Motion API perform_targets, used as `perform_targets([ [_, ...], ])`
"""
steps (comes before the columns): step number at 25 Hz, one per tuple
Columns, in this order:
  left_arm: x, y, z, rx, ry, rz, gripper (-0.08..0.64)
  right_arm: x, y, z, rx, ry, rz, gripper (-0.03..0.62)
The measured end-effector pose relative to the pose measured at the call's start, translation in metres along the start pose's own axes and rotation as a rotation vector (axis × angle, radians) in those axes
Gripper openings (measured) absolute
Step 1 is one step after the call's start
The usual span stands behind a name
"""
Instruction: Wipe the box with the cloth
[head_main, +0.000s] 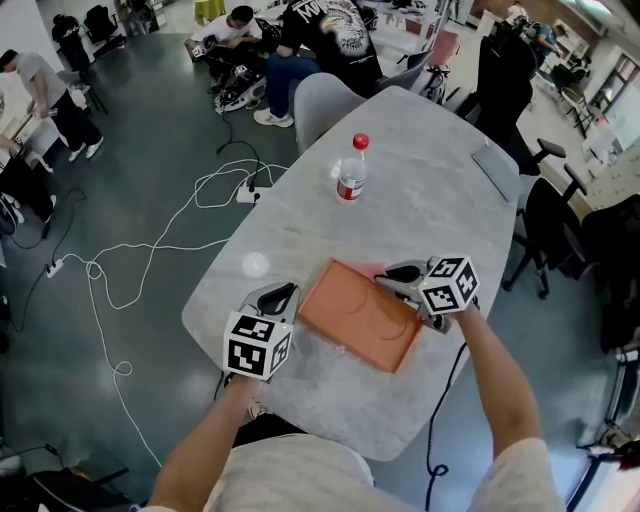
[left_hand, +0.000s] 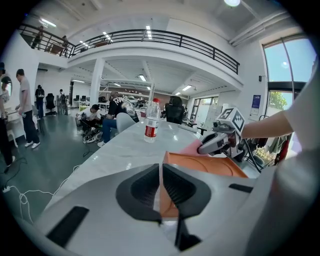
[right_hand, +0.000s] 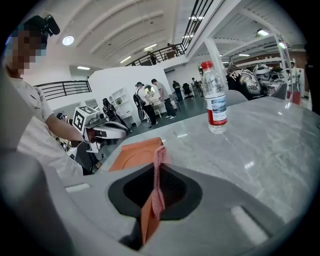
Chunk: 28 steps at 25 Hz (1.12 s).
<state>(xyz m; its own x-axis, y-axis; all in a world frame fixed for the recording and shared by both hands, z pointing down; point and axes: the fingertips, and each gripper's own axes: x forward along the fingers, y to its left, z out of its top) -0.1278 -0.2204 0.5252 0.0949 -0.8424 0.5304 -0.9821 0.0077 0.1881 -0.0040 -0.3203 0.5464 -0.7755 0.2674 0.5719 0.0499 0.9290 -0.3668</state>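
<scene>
The table's (head_main: 430, 190) near rim curves just in front of the person's forearms, with a strip of bare marble between it and the box (head_main: 355, 318); the flat orange box lies askew on the near half of the top, one corner pointing at that rim; the left gripper (head_main: 283, 296) sits at the box's left edge, close to the table's left rim, and the left gripper view shows its jaws pressed together on the box's thin wall with only a sliver between them; the right gripper (head_main: 396, 272) is at the box's far right corner, its jaws clamped on the pink cloth (head_main: 365, 268), which hangs as a narrow strip along the line where the pads meet, with the box's orange edge showing in the same line just below; the cloth spills over the box's far edge; beyond it the marble is open as far as the red-capped bottle (head_main: 351, 172), which stands upright, well apart from the box; to the far right a grey flat slab (head_main: 495, 170) lies near the right rim; a grey chair (head_main: 320, 100) stands at the far end; white cables (head_main: 150, 250) loop over the floor to the left.
</scene>
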Motion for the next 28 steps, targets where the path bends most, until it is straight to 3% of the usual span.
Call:
perform_targets([
  [28,0.008,-0.029,0.002,0.045,0.004,-0.093,0.026,-0.068,0.007,-0.054,0.149,-0.031,-0.098,0.015],
])
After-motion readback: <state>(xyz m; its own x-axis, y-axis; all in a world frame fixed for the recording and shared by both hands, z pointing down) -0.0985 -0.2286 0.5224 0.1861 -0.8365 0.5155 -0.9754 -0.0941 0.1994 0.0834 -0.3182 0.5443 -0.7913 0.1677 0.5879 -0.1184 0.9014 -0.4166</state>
